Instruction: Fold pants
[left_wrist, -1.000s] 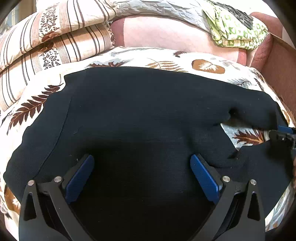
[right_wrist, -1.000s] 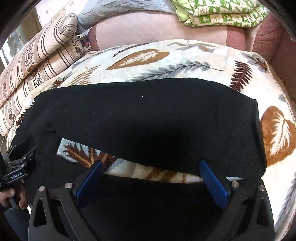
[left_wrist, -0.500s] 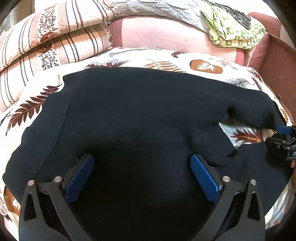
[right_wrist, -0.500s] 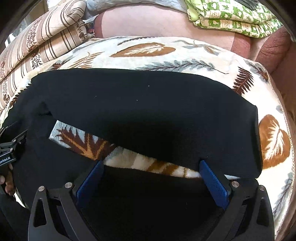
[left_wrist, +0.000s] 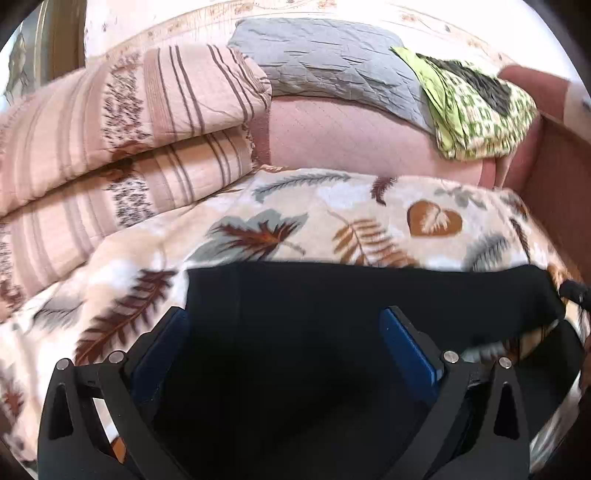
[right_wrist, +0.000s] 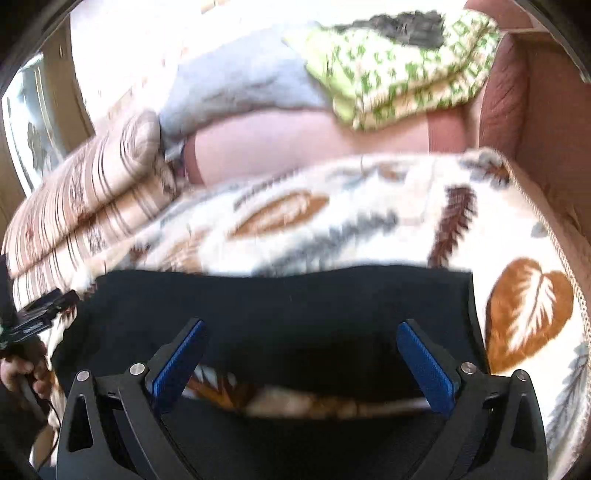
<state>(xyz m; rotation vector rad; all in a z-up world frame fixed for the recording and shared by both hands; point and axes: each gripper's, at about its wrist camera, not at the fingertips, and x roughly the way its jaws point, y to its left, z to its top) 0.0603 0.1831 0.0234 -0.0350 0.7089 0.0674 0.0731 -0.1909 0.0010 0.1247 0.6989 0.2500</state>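
Black pants (left_wrist: 332, 302) lying on my leaf-print blanket (left_wrist: 295, 221) | left gripper (left_wrist: 284, 336) jaws wide apart, gripping nothing | right gripper (right_wrist: 301, 350) jaws wide, gripping nothing, over the pants

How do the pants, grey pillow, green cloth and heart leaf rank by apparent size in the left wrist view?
1. pants, though nearness inflates them
2. grey pillow
3. green cloth
4. heart leaf

Surface: pink sofa (left_wrist: 354, 140), seat covered by a cream leaf-print blanket (left_wrist: 332, 206).
On blanket: black pants (left_wrist: 332, 302), spread flat.
At left: folded striped quilt (left_wrist: 122, 140).
On backrest: grey quilt (left_wrist: 332, 62), green patterned cloth (left_wrist: 476, 110).
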